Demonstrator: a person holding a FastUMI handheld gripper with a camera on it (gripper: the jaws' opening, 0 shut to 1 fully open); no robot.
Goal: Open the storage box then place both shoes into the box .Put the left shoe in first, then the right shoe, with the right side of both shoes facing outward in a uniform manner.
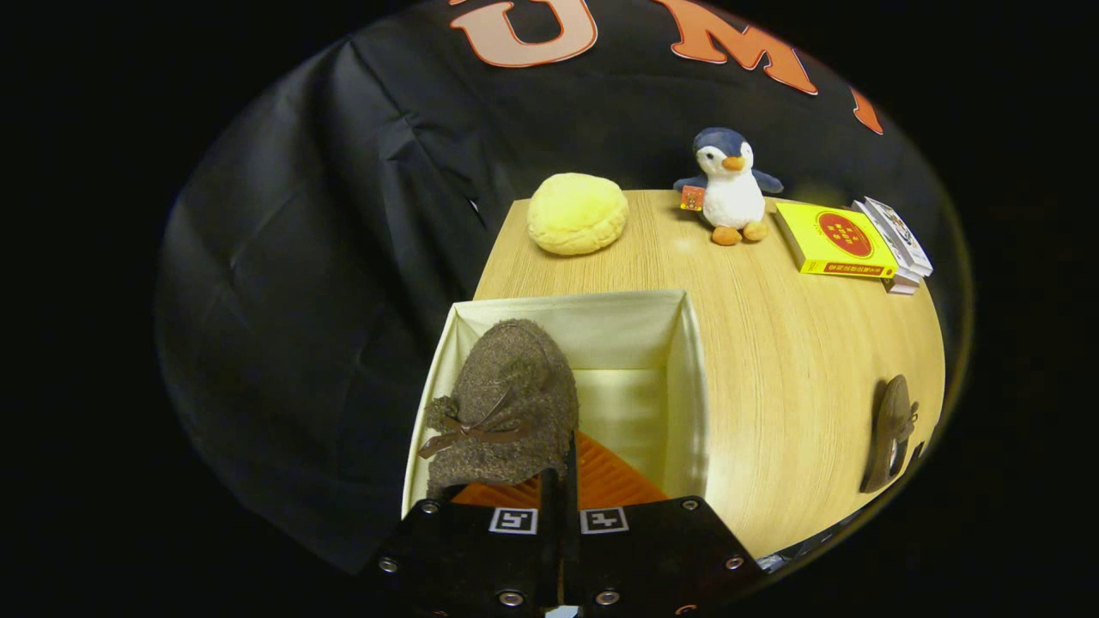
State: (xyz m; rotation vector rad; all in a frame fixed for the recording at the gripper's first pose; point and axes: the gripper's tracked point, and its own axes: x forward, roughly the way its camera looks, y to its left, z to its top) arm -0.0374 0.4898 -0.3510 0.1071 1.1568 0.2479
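A brown fuzzy shoe [506, 395] with a small bow and an orange sole hangs toe-forward over the open cream storage box [687, 386]. My gripper [558, 489] is shut on the shoe's heel edge, its two black fingers pressed close together. The shoe sits above the box's left half, and the box floor shows pale to its right. The second brown shoe [891, 433] lies on the wooden table [798, 360] far to the right of the box.
Beyond the box, at the table's far edge, sit a yellow round cushion [577, 213], a plush penguin [730, 184] and a stack of books [850, 245]. The table's left edge runs right beside the box, with black cloth beyond.
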